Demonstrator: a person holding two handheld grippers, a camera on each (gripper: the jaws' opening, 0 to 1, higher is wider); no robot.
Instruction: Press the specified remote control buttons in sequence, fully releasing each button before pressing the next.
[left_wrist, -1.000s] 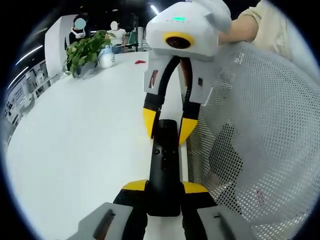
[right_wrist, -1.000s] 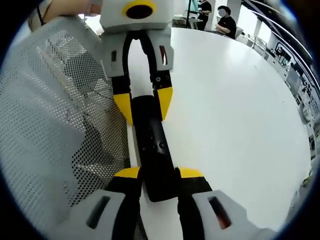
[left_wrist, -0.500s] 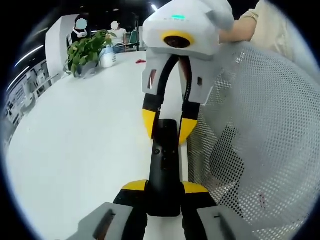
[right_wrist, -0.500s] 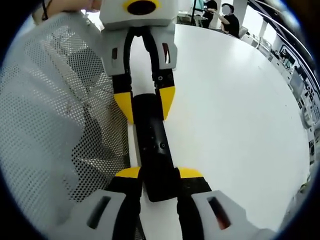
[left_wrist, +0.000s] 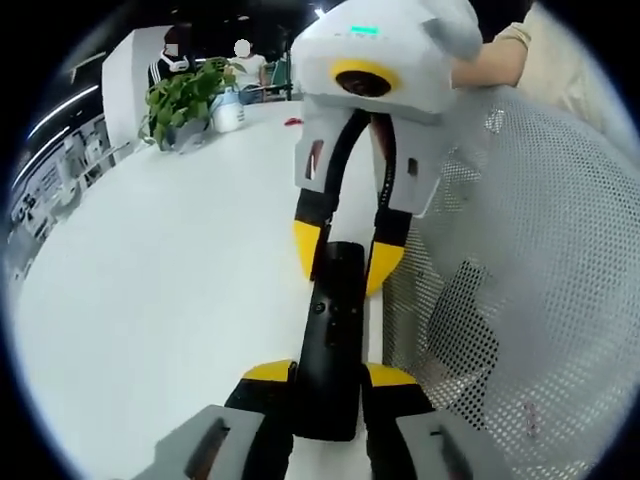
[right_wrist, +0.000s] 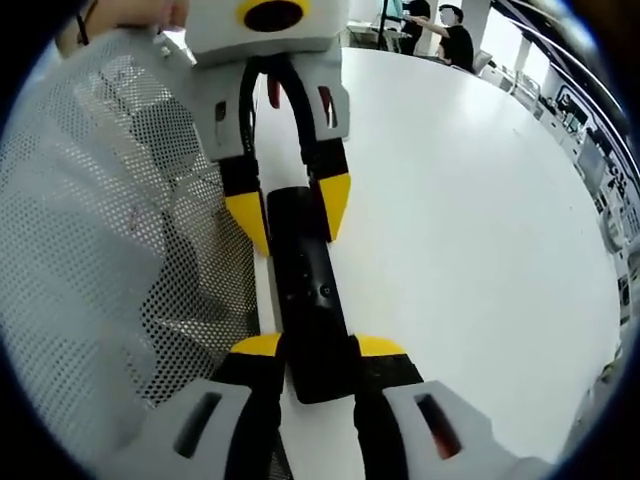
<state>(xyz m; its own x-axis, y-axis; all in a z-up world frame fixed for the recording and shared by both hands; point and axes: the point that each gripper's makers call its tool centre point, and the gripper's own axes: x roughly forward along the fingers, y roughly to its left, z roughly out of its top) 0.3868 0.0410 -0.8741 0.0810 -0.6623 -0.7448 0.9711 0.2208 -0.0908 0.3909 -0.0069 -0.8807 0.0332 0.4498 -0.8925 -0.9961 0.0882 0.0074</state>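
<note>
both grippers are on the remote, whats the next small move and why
Probably let the right gripper open off the remote while the left gripper keeps it clamped. Each pair of jaws pinches one end, so nothing is free to press a button.

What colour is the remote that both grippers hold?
Black. The remote shows best in the right gripper view, between yellow jaw tips.

Wide white table (left_wrist: 150, 270), potted plant (left_wrist: 185, 100) at far edge.
</note>
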